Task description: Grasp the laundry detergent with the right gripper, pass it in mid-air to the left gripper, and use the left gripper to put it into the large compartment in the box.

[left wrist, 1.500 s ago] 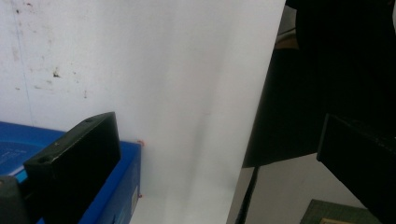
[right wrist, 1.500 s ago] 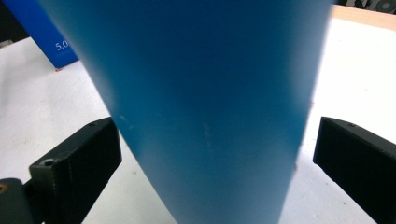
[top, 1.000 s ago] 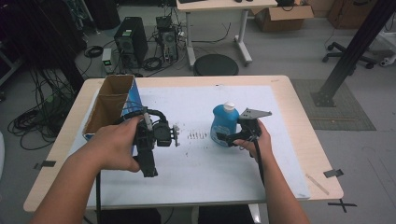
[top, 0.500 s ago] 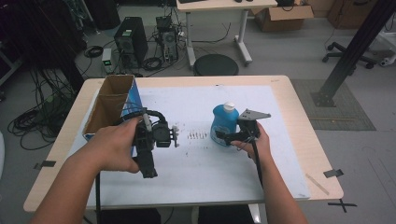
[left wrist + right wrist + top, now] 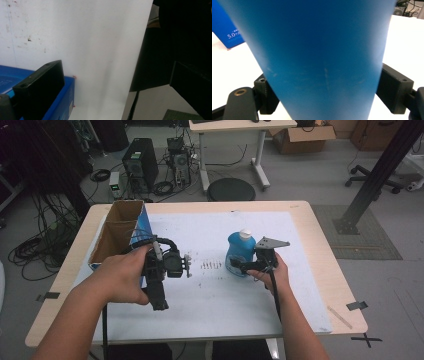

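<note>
On the white sheet [image 5: 215, 290] that covers the table [image 5: 320, 245], a blue bottle [image 5: 239, 254] with a white cap stands upright, right of centre; the right gripper [image 5: 240, 268] meets it from the right, low on its body; its jaws have just been closing, and in the right gripper view both stand against the bottle's sides with the bottle [image 5: 319, 57] between them; the left gripper [image 5: 186, 266], held in the left hand [image 5: 122, 280], hovers just beside a blue cardboard box [image 5: 120, 232] at the sheet's left edge; its jaws stand apart with nothing between them.
</note>
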Demonstrator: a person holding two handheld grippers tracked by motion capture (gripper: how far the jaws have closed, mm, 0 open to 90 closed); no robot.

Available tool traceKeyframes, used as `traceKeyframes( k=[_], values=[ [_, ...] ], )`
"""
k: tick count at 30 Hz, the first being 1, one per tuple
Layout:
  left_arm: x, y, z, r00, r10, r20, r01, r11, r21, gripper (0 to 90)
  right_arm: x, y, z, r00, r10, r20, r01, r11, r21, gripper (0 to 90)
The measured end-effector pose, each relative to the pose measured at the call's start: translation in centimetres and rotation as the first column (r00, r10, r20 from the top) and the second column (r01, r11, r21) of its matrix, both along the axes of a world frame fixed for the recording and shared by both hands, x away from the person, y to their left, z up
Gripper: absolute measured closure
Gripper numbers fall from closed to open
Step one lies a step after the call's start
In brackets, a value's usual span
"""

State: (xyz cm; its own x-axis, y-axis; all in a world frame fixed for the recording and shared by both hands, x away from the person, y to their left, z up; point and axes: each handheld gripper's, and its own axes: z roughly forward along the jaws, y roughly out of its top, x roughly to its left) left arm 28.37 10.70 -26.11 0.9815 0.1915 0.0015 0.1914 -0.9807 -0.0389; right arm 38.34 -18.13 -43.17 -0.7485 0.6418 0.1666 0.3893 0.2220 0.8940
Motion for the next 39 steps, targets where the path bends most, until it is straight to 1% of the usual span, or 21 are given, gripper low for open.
traceKeyframes(
  k=[6, 15, 17, 20, 23, 25, 26, 28, 31, 37, 39],
  values=[
    [0.02, -0.09, 0.01, 1.0, -0.002, 0.002, 0.002, 1.0, -0.005, 0.2, 0.02, 0.06, -0.02, 1.0, 0.004, 0.003, -0.004, 1.0, 0.003, 21.7],
    [0.09, -0.15, 0.0, 1.0, -0.004, 0.0, 0.004, 1.0, -0.004, 0.2, 0.05, 0.2, -0.08, 1.0, 0.007, 0.007, -0.007, 1.0, 0.001, 31.8],
    [0.1, -0.14, 0.0, 1.0, -0.005, 0.001, 0.005, 1.0, -0.005, 0.2, 0.06, 0.19, -0.09, 0.9999, 0.006, 0.009, -0.006, 1.0, -0.001, 35.3],
    [0.14, -0.13, 0.01, 1.0, -0.004, 0.001, 0.004, 1.0, -0.003, 0.2, 0.08, 0.21, -0.12, 0.9999, 0.014, 0.01, -0.014, 1.0, 0.003, 38.6],
    [0.17, -0.14, 0.03, 1.0, -0.003, 0.001, 0.003, 1.0, -0.003, 0.2, 0.08, 0.3, -0.13, 0.9996, 0.019, 0.02, -0.018, 1.0, -0.007, 40.1],
    [0.19, -0.17, 0.07, 1.0, -0.001, 0.002, 0.001, 1.0, -0.003, 0.2, 0.13, 0.2, -0.17, 0.9995, 0.023, 0.02, -0.023, 1.0, -0.002, 41.2],
    [0.19, -0.18, 0.07, 1.0, -0.001, 0.002, 0.001, 1.0, -0.005, 0.2, 0.18, 0.12, -0.17, 0.9994, 0.026, 0.024, -0.026, 1.0, -0.004, 41.7],
    [0.23, -0.24, 0.08, 1.0, -0.003, 0.002, 0.003, 1.0, -0.003, 0.2, 0.14, 0.23, -0.04, 0.9986, 0.038, 0.036, -0.037, 0.999, -0.029, 43.0],
    [0.28, -0.37, 0.03, 1.0, -0.004, 0.004, 0.004, 1.0, -0.007, 0.2, 0.09, 0.33, 0.09, 0.9979, 0.043, 0.048, -0.041, 0.998, -0.052, 44.2],
    [0.32, -0.74, 0.03, 1.0, -0.009, 0.002, 0.009, 0.9999, -0.005, 0.2, 0.0, 0.36, 0.25, 0.9978, 0.041, 0.053, -0.038, 0.997, -0.061, 45.0],
    [0.4, -0.72, 0.08, 0.9999, -0.013, 0.004, 0.013, 0.9999, -0.004, 0.2, -0.04, 0.3, 0.36, 0.9974, 0.051, 0.051, -0.048, 0.997, -0.058, 45.0]
  ],
)
